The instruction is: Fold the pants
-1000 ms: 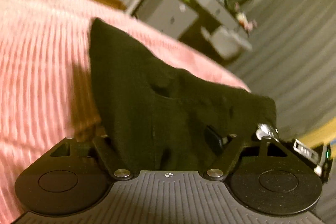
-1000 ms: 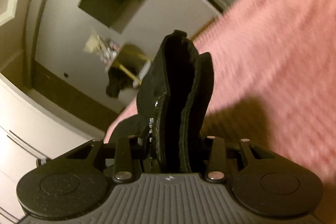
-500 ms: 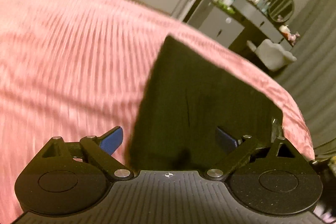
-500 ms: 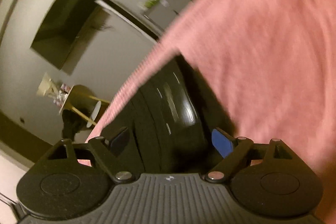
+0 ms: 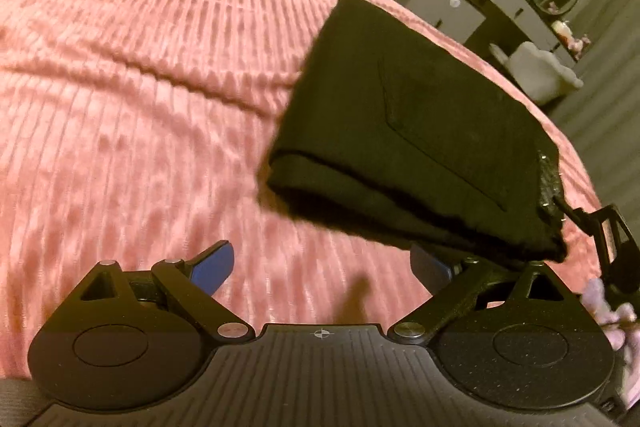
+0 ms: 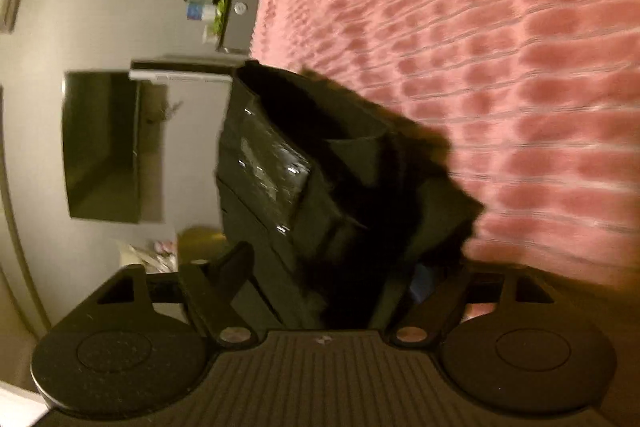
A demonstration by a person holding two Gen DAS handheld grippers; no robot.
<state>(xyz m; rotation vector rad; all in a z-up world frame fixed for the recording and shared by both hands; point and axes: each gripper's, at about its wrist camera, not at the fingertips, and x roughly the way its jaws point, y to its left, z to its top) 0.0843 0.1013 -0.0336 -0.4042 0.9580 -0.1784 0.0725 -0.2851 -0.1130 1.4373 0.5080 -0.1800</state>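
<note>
So the left gripper (image 5: 320,263) has let go: a second ago its fingers were buried in the black fabric, now they're spread wide with only pink bedspread (image 5: 140,87) between them. The pants (image 5: 408,131) sit ahead and to its right as a compact folded bundle on the bed, one corner overlapping the right finger.

The right gripper (image 6: 336,267) was clamped on the waistband end a second ago; now its fingers are apart too, with the pants (image 6: 320,187) loosely between them, though that view is blurry. To me that means the last fold is down and the job's basically done, just backing out without dragging the stack.

No brand, label or readable writing anywhere that I can see.
</note>
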